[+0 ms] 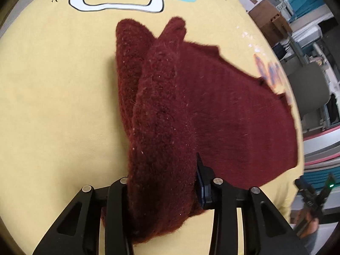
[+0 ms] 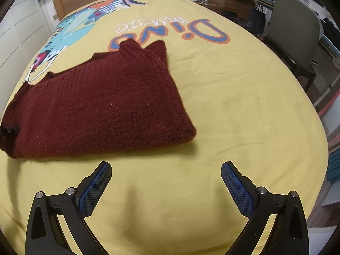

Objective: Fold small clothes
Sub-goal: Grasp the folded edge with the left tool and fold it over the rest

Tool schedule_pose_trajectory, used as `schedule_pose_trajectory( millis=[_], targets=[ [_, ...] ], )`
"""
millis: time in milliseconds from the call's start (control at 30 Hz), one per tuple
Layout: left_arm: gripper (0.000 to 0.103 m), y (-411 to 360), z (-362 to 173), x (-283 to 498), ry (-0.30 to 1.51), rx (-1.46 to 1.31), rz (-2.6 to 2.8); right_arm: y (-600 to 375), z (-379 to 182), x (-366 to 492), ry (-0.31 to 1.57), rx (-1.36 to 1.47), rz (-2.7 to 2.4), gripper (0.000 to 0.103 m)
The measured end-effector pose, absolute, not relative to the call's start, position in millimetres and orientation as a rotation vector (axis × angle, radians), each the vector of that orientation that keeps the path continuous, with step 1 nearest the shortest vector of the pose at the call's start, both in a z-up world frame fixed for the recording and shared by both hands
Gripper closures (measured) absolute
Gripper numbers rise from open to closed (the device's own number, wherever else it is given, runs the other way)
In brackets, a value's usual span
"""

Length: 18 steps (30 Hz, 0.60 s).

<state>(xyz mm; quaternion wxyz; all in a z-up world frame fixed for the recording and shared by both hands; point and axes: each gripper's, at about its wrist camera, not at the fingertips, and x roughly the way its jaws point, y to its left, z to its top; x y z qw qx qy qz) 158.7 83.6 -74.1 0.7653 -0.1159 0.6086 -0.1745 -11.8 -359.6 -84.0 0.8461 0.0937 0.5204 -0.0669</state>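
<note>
Our left gripper (image 1: 163,191) clamps the maroon knit's (image 2: 102,104) thick fold; our right gripper (image 2: 166,188) hangs released over the bedspread (image 2: 244,110). Lifting one-sided, we risk unfolding it.

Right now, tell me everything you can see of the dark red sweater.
The sweater is dark red, a fuzzy ribbed knit flecked with pale lint. It lies folded into a thick, rough wedge on the yellow bedspread, one far corner over the printed lettering. Its near edge bunches up between the fingers of the left gripper, which are closed on that thick fold. Two rounded folds point away from that gripper. The right gripper stands open, apart from the sweater, over bare bedspread.
</note>
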Motion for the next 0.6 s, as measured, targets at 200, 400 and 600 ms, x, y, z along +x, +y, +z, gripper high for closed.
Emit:
schedule_pose_trajectory(
  millis=[200,400,600],
  targets=[
    [0.073,63.0,-30.5,158.8,1.294,-0.281,-0.441,-368.3,-73.9,-9.8,1.07,0.216,-0.149,0.0],
    [0.074,8.1,13.4,167.9,1.245,-0.268,-0.539,-381.3,-63.8,-6.3,1.042,0.254,-0.156,0.0],
    [0.074,-66.7,30.1,169.2,1.239,-0.162,-0.609,-397.8,-52.2,-1.6,1.017,0.273,-0.17,0.0]
  ],
)
